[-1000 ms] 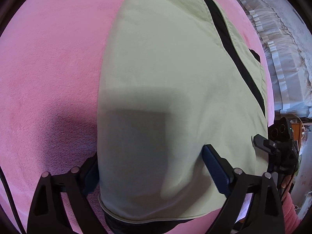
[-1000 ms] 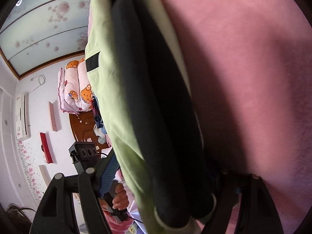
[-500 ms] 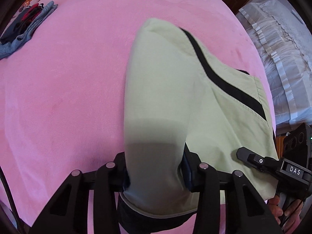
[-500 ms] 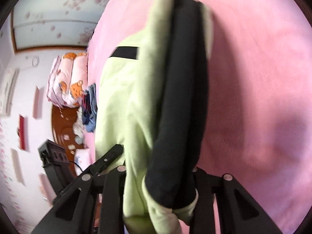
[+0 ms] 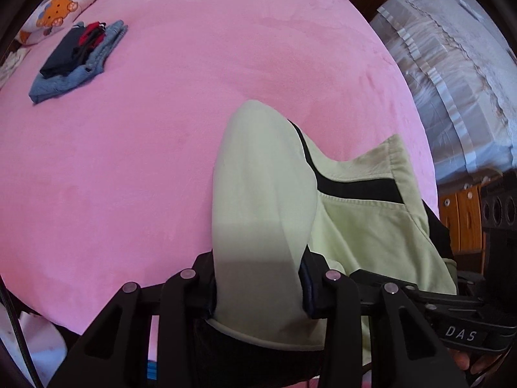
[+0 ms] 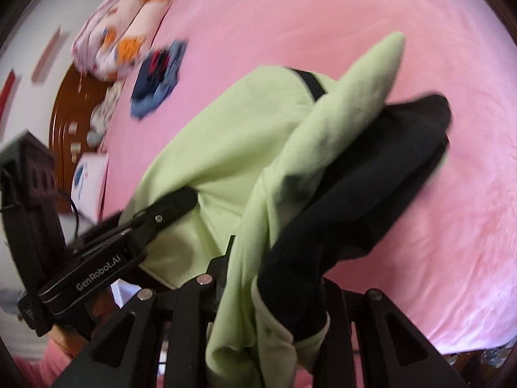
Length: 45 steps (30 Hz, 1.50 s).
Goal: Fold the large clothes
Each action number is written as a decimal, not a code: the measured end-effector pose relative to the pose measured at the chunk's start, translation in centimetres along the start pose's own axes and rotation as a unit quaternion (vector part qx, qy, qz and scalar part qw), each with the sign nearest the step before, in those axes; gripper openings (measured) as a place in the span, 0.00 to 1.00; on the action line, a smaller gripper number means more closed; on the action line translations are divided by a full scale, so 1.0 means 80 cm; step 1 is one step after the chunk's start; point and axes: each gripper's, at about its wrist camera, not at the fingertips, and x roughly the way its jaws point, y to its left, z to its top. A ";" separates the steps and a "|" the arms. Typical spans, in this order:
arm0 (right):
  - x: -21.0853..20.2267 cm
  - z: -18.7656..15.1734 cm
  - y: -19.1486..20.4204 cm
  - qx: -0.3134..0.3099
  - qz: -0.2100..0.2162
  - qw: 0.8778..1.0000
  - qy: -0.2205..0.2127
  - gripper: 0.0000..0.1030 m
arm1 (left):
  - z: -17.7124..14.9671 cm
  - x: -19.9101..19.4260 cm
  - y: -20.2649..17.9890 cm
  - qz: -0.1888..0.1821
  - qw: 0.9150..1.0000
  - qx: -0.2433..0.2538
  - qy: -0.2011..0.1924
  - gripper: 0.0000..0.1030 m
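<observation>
A pale green garment (image 5: pixel 265 194) with a black stripe (image 5: pixel 355 190) hangs lifted above the pink bed (image 5: pixel 161 161). My left gripper (image 5: pixel 258 294) pinches its folded edge; the jaws are still closing, with the cloth pressed between the pads. In the right wrist view the same garment (image 6: pixel 226 148) shows a black lining or sleeve (image 6: pixel 371 177) draped to the right. My right gripper (image 6: pixel 274 291) is shut on a bunch of green and black cloth. Each tool's black body shows in the other's view, close beside it.
A folded pile of dark, red and blue clothes (image 5: pixel 77 61) lies at the bed's far left, next to a bear-print pillow (image 5: pixel 61 9). A white lace cover (image 5: pixel 452 80) and a wooden cabinet (image 5: pixel 465 200) stand to the right of the bed.
Both grippers went from wide open around the garment to pinching it. Both then rose, lifting the garment off the bed, so much more of the bed shows. The right wrist rolled.
</observation>
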 end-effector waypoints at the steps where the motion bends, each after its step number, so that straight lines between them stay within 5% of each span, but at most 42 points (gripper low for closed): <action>1: 0.006 -0.002 0.016 -0.003 0.000 1.000 0.005 0.22 | -0.009 -0.015 0.014 0.000 1.000 0.006 -0.001 0.35; 9: 0.049 -0.021 0.179 0.025 0.010 1.000 0.002 0.22 | -0.053 -0.112 0.209 -0.028 0.999 -0.023 0.006 0.34; 13: 0.082 -0.005 0.273 0.027 0.037 0.999 -0.008 0.22 | -0.037 -0.156 0.296 -0.002 1.000 -0.023 -0.008 0.34; 19: 0.104 0.079 0.397 -0.024 0.093 0.995 -0.037 0.22 | 0.025 -0.231 0.423 0.027 0.995 -0.065 -0.068 0.33; 27: 0.124 0.246 0.526 -0.139 0.123 0.975 -0.121 0.21 | 0.172 -0.282 0.546 0.055 0.979 -0.105 -0.166 0.33; 36: 0.174 0.423 0.583 -0.191 0.120 0.955 -0.195 0.21 | 0.341 -0.242 0.621 0.065 0.964 -0.091 -0.240 0.33; 41: 0.227 0.513 0.578 -0.191 0.137 0.944 -0.231 0.22 | 0.421 -0.181 0.673 0.053 0.957 -0.072 -0.277 0.33; 45: 0.296 0.567 0.542 -0.171 0.132 0.949 -0.231 0.22 | 0.453 -0.096 0.734 0.026 0.956 -0.076 -0.282 0.34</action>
